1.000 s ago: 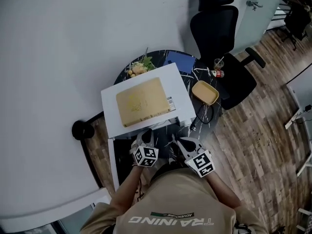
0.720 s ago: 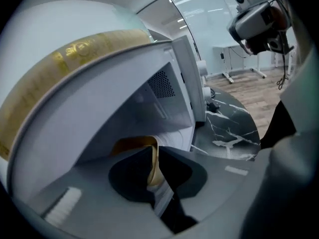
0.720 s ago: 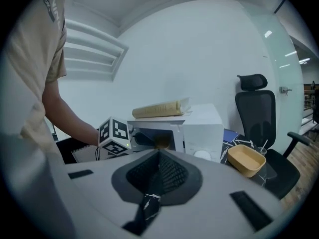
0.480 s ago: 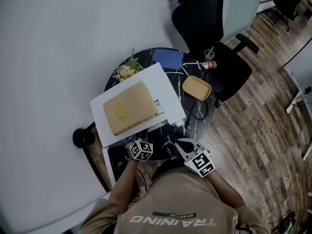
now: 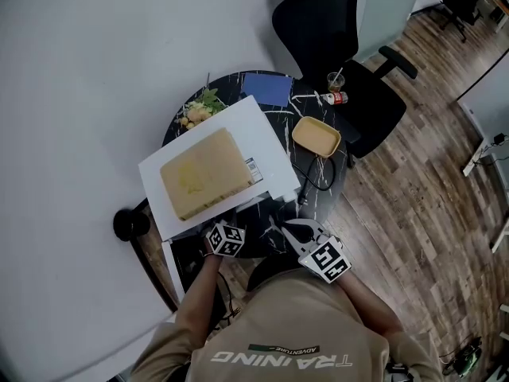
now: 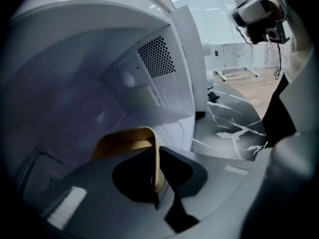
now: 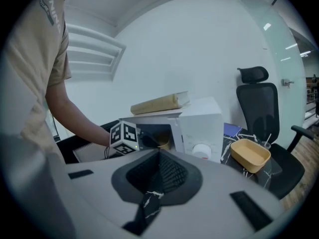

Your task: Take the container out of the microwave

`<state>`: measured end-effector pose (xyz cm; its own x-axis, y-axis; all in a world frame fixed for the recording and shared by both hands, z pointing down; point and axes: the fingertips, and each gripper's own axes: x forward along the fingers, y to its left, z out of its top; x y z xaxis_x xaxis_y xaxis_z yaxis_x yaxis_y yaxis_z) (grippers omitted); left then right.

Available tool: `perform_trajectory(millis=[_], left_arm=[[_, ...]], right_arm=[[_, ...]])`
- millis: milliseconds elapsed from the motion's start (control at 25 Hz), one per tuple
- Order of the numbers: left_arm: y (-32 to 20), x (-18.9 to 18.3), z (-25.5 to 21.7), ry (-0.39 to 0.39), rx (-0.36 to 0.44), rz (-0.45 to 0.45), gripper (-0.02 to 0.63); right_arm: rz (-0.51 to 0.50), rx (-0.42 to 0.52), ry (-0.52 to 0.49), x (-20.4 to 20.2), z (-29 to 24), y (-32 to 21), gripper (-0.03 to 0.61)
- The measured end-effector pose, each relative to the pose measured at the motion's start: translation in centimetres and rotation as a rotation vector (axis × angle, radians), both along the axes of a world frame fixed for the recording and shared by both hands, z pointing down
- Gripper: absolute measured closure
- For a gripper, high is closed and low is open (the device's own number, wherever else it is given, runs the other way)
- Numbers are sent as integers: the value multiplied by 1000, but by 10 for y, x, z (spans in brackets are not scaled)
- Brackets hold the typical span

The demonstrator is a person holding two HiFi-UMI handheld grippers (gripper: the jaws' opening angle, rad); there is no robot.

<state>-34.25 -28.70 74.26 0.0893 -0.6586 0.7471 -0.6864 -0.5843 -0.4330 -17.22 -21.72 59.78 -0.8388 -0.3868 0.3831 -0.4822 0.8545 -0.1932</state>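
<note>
The white microwave (image 5: 266, 146) stands on a round black marble table with its door (image 5: 181, 263) swung open to the left. My left gripper (image 6: 155, 169) reaches into the cavity and is shut on the near wall of a yellow container (image 6: 124, 139) that sits on the cavity floor. In the right gripper view, its marker cube (image 7: 123, 136) shows at the opening, with a bit of the yellow container (image 7: 162, 143) behind it. My right gripper (image 7: 158, 176) hangs in front of the microwave, jaws shut on nothing.
A tan flat block (image 5: 205, 173) lies on the microwave's top. A second yellow container (image 5: 316, 136) sits on the table (image 5: 318, 181) to the right, by a blue notebook (image 5: 266, 88) and a cup with a straw (image 5: 335, 81). A black office chair (image 5: 342, 46) stands behind.
My left gripper has gone further into the microwave opening. The head view has shifted, so the microwave sits lower left in the picture. The right gripper has barely moved.
</note>
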Motion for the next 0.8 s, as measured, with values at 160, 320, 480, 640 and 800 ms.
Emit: perform_trajectory(millis=[160,320,480,640,800], left_arm=[[6,4,-5,35,-2,-6,584],[21,17,-9,59,-16,19,584],[44,36,-19,92,-20,47,585],[62,54,-25,115,-26,68,586],[76,74,-26,138,-18,99,586]], right_arm=[[-17,-2,23,-3,3,8,571],[-34,10,32,-13,-2,16,571],[-62,19,45,-25,-7,26,571],[-44,15,76,-28,-1,33,571],[-14,-17,112,-19,12,44,571]])
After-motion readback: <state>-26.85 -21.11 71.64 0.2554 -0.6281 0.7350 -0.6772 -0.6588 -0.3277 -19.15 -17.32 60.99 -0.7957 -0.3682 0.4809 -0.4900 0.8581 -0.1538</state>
